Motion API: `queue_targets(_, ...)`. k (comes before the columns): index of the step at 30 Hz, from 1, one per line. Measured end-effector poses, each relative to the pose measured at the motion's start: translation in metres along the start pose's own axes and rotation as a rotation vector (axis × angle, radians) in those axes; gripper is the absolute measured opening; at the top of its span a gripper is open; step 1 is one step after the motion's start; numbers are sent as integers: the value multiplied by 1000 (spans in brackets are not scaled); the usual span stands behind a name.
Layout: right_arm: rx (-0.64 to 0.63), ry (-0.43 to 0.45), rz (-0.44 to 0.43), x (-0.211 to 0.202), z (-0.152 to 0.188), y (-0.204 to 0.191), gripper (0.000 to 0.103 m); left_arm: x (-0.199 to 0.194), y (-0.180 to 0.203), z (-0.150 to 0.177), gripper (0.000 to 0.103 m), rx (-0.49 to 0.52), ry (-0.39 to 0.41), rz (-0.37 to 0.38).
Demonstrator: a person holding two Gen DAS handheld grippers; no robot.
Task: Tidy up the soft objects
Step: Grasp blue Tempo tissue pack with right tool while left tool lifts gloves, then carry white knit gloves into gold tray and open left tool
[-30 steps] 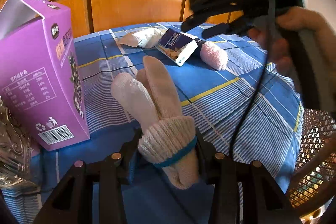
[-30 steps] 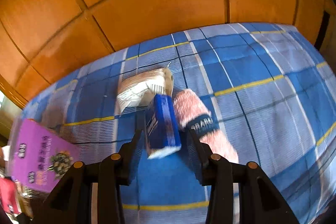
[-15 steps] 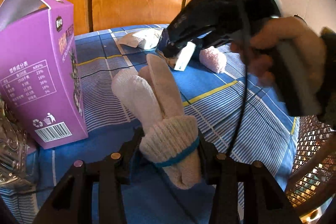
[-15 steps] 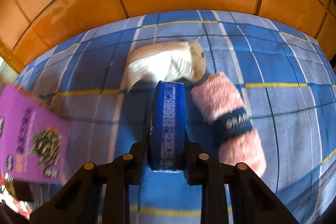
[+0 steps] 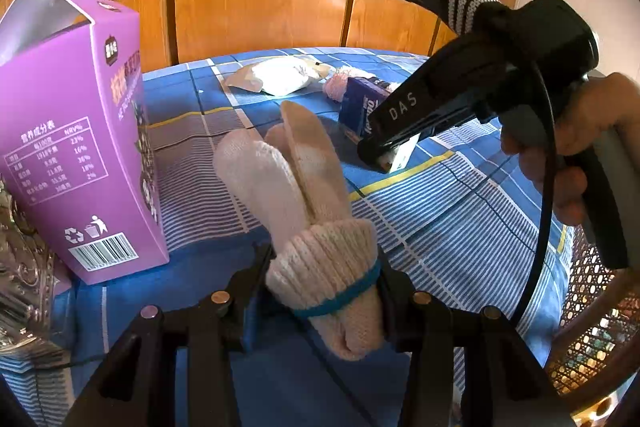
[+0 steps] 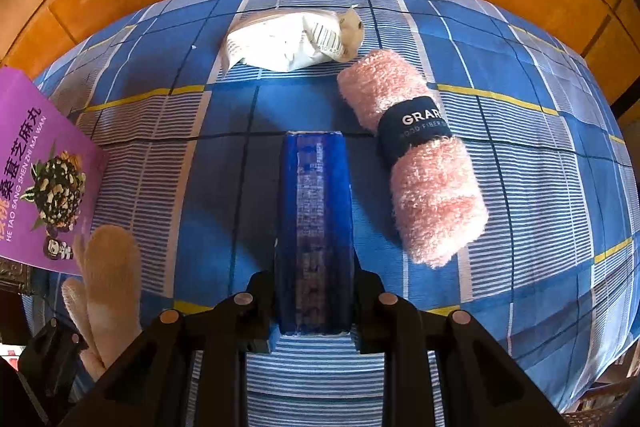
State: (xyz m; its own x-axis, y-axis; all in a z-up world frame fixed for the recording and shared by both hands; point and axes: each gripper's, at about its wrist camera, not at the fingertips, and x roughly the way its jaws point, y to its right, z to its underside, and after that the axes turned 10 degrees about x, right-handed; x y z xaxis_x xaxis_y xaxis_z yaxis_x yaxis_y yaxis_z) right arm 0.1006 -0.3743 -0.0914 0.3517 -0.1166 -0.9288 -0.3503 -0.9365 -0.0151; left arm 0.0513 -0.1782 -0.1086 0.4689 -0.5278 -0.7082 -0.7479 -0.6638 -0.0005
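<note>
Right wrist view: the right gripper (image 6: 314, 311) jaws, just closing, clamp the blue rectangular tissue pack (image 6: 315, 227), its long axis running straight ahead between them, while the left gripper (image 5: 324, 291) jaws pinch the cream knitted glove (image 5: 308, 211) by its cuff.

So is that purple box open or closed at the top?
Open. The purple box stands upright on the bedspread with its top flap lifted; its contents are not visible.
</note>
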Motion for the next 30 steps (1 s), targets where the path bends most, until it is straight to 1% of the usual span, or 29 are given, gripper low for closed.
queue_targets(5,49,-4,-24,1,-7,11,26,1,-1,-1,48,0,3,-5)
queue_targets(9,76,-10,-61,0,-10,20,38,0,-2,0,48,-2,5,-2)
queue_targets(16,116,14,-82,-4,-19,27,39,-1,-2,1,48,-7,7,0)
queue_targets(17,118,25,-74,-6,-17,24,39,-1,-2,1,48,-7,7,0)
queue_targets(19,98,54,-29,-9,-15,22,24,-2,-2,1,48,-7,5,-2)
queue_targets(20,95,62,1,-11,-14,20,23,-2,-2,1,48,-5,5,-3)
queue_targets(21,91,63,9,-11,-13,20,23,-2,-2,0,48,-4,3,-4)
queue_targets(25,79,60,19,-9,-14,18,23,-1,0,-2,48,1,-9,-7)
queue_targets(27,99,35,13,-6,-14,21,23,0,-1,-6,46,-6,-31,-2)
queue_targets(30,100,30,15,-5,-15,22,24,1,1,-16,42,-11,-81,-7)
